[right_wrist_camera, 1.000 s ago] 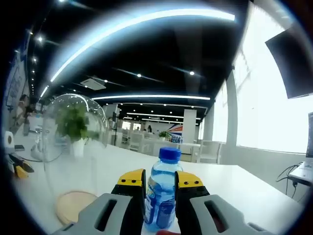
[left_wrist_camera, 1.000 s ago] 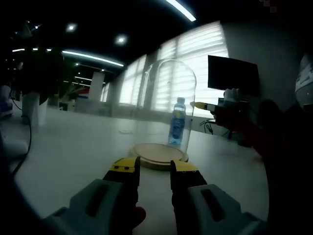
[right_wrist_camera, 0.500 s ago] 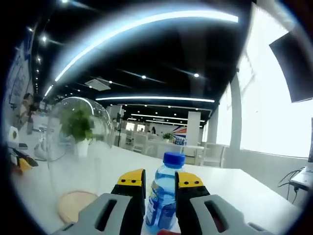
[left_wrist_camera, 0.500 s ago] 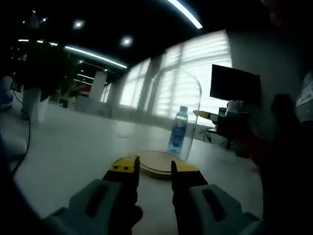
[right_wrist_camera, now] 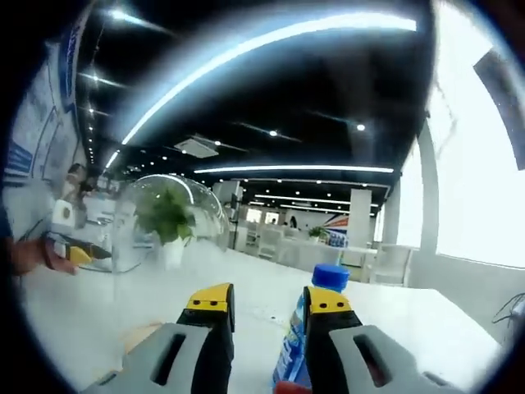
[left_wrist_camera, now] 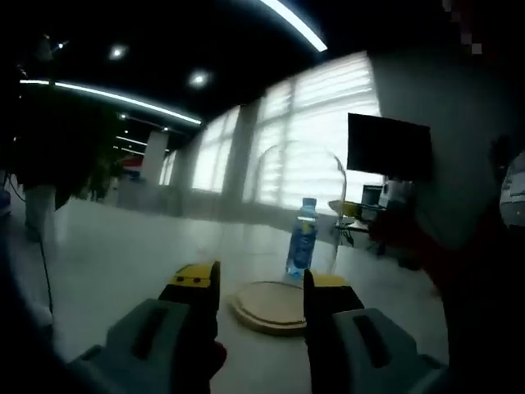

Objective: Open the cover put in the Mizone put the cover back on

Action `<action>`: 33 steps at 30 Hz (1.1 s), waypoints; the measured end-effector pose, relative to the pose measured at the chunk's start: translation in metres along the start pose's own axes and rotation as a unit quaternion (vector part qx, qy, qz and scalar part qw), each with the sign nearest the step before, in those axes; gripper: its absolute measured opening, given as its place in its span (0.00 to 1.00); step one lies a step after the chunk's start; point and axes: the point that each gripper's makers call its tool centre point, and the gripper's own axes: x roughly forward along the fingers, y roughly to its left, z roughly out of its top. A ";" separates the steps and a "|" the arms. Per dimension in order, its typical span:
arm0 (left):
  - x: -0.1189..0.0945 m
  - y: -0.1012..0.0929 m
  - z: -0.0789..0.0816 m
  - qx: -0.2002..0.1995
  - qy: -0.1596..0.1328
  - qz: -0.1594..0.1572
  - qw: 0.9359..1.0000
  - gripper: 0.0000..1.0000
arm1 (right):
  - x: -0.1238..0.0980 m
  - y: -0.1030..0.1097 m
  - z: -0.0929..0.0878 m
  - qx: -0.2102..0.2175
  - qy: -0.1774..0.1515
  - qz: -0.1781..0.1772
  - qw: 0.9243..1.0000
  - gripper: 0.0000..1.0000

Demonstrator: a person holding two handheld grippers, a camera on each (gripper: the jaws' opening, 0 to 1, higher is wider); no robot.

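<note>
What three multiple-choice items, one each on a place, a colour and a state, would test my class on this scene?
1. Where does the bottle stand relative to the wooden base?
A. on top of it
B. off it, on the table
C. underneath it

2. What colour is the bottle's cap?
A. red
B. white
C. blue

3. How are the fingers of the left gripper set?
A. open
B. shut on the bottle
C. shut on nothing

Answers: 1 B, the bottle's foot is on the table past the base's far edge. 2 C, the cap shows blue in the right gripper view. 3 A, a wide gap between the fingers shows the base through it.
</note>
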 end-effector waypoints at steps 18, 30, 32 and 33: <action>0.041 -0.004 0.016 0.026 0.015 -0.055 0.998 0.46 | 0.006 0.045 -0.004 0.021 0.001 0.137 0.990 0.46; 0.069 0.000 0.033 0.017 0.014 -0.108 0.994 0.46 | 0.014 0.065 -0.012 0.047 0.010 0.209 0.977 0.52; 0.073 -0.001 0.031 0.025 0.019 -0.114 0.993 0.46 | 0.016 0.068 -0.016 0.054 0.011 0.220 0.974 0.55; 0.074 -0.002 0.030 0.026 0.020 -0.115 0.993 0.46 | 0.016 0.068 -0.017 0.057 0.012 0.225 0.973 0.55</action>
